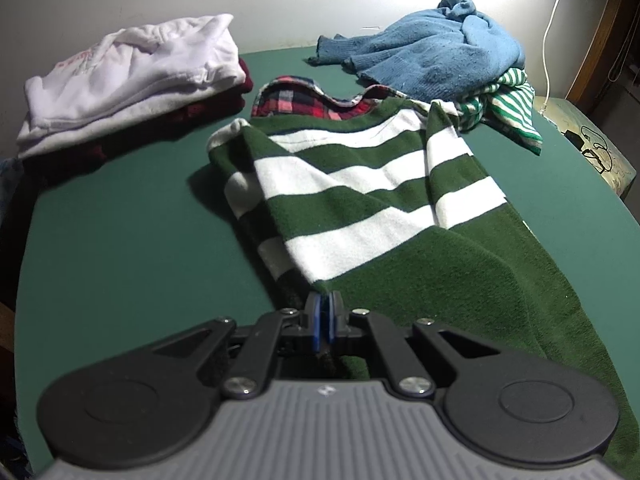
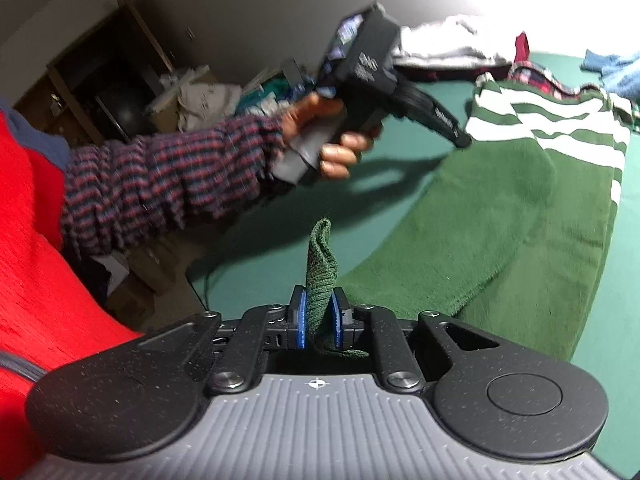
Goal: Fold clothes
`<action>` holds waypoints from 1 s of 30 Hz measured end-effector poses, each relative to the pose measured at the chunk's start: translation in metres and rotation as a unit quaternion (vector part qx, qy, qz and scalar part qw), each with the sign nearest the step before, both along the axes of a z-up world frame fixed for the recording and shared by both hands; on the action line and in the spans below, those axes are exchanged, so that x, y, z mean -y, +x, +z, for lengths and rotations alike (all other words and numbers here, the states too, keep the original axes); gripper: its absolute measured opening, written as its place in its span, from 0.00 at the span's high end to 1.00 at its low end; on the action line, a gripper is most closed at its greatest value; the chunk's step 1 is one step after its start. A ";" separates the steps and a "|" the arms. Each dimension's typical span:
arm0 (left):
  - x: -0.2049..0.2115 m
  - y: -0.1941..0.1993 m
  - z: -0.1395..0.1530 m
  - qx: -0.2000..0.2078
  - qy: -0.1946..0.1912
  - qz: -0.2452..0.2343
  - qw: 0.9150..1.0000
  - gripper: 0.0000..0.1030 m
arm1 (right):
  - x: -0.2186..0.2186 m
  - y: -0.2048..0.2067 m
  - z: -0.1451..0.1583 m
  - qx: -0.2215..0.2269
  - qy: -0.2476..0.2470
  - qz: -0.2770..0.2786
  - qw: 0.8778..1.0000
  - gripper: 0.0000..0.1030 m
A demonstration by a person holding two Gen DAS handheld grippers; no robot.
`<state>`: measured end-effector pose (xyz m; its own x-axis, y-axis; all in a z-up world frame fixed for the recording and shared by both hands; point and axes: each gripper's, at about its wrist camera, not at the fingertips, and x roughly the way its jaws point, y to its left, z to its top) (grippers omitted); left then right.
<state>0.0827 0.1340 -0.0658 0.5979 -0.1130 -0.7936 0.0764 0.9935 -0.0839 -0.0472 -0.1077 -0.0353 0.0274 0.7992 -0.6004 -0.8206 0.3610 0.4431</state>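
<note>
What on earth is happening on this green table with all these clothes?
A person is folding a green and white striped sweater, with a handheld gripper in each hand. The left gripper and right gripper are each shut on its near edge. A folded white and maroon stack sits to the far left; a blue sweater and a striped garment wait in a heap.

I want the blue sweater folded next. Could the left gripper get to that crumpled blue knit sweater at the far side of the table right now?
Probably not yet. The left gripper is shut on the green and white striped sweater, which lies between it and the crumpled blue knit sweater. Once it lets go, nothing tall blocks the way across.
</note>
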 end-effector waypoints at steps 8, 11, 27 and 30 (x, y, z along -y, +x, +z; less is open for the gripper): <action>-0.005 -0.001 0.006 0.008 0.002 0.002 1.000 0.98 | -0.007 -0.003 -0.005 -0.013 -0.002 0.015 1.000 0.86; -0.006 -0.001 0.002 0.003 0.005 0.001 1.000 0.98 | -0.007 -0.005 -0.008 -0.014 -0.005 0.024 1.000 0.86; -0.021 -0.004 -0.003 -0.009 -0.047 -0.006 0.999 0.96 | 0.020 0.004 0.022 -0.062 0.033 0.031 0.997 0.72; -0.019 -0.002 -0.005 -0.011 -0.051 -0.007 0.999 0.92 | 0.021 0.011 0.030 -0.056 0.059 -0.008 0.997 0.71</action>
<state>0.0803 0.1527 -0.0707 0.5785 -0.2018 -0.7903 0.0876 0.9787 -0.1858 -0.0367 -0.1284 -0.0058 -0.0215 0.8644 -0.5023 -0.7581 0.3134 0.5718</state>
